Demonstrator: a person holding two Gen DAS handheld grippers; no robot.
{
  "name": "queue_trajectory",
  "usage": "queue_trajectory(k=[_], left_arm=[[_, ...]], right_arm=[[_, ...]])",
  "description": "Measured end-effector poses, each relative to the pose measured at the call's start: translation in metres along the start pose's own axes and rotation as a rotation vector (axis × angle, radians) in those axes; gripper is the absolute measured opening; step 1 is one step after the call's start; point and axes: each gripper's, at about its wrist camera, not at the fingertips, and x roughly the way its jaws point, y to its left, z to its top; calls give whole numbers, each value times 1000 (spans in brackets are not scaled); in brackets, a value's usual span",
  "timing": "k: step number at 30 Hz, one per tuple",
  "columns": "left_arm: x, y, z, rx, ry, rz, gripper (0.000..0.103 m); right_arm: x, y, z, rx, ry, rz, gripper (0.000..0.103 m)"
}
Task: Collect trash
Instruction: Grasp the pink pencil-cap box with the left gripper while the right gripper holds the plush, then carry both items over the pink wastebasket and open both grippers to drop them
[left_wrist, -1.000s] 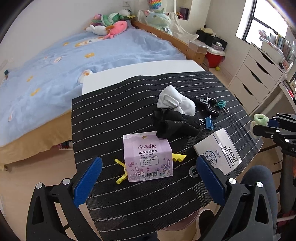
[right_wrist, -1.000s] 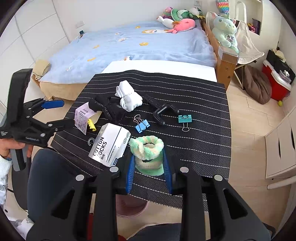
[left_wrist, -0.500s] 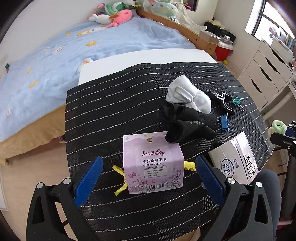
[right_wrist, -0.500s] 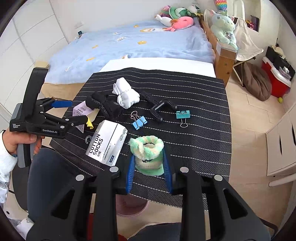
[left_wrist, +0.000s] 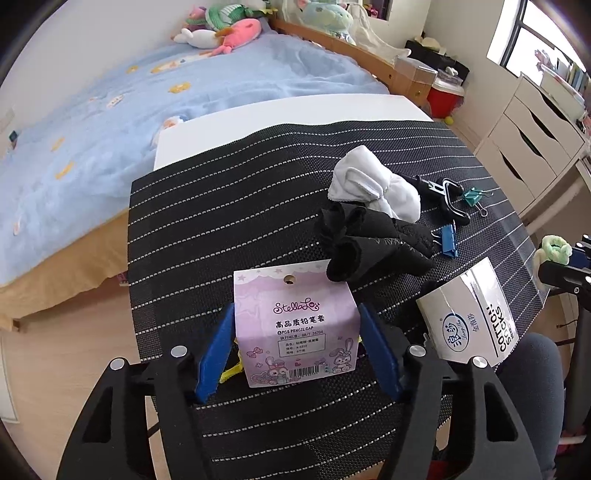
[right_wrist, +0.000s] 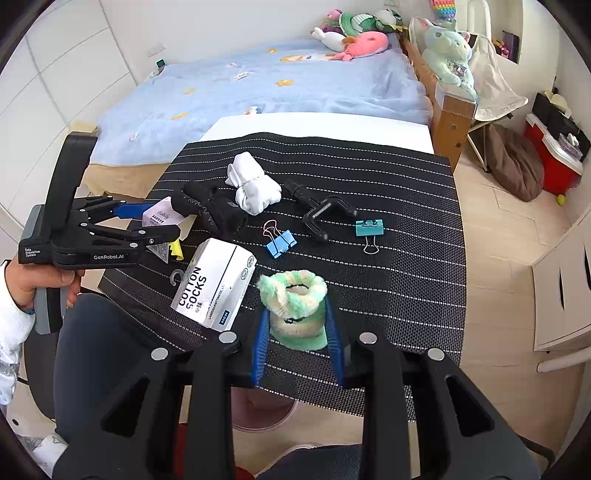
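Note:
A purple pencil-cap package (left_wrist: 297, 325) stands on the black striped mat (left_wrist: 229, 221) near its front edge. My left gripper (left_wrist: 297, 347) is closed on the package from both sides; it also shows in the right wrist view (right_wrist: 147, 225). A white "Cotton Socks" box (left_wrist: 469, 325) lies to the package's right, also in the right wrist view (right_wrist: 214, 284). My right gripper (right_wrist: 297, 339) is shut on a green and cream fuzzy scrunchie (right_wrist: 293, 299), held over the mat's front edge.
On the mat lie a white sock roll (right_wrist: 255, 188), black socks (right_wrist: 210, 206), a black clamp (right_wrist: 317, 210), a blue binder clip (right_wrist: 279, 243), a teal binder clip (right_wrist: 369, 229) and a yellow clip (right_wrist: 176, 251). A pink bin (right_wrist: 264, 410) sits under the table edge. A bed stands behind.
My left gripper moved forward to the purple package and its fingers closed from wide open onto its sides. The right gripper kept hold of the scrunchie and barely moved.

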Motion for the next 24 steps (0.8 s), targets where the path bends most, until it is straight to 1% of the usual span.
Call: queue_trajectory(k=[11, 24], left_arm=[[-21, 1, 3, 8, -76, 4, 64], [-64, -5, 1, 2, -183, -20, 64]], right_arm=[[1, 5, 4, -8, -2, 8, 28], [-14, 16, 5, -36, -34, 13, 28]])
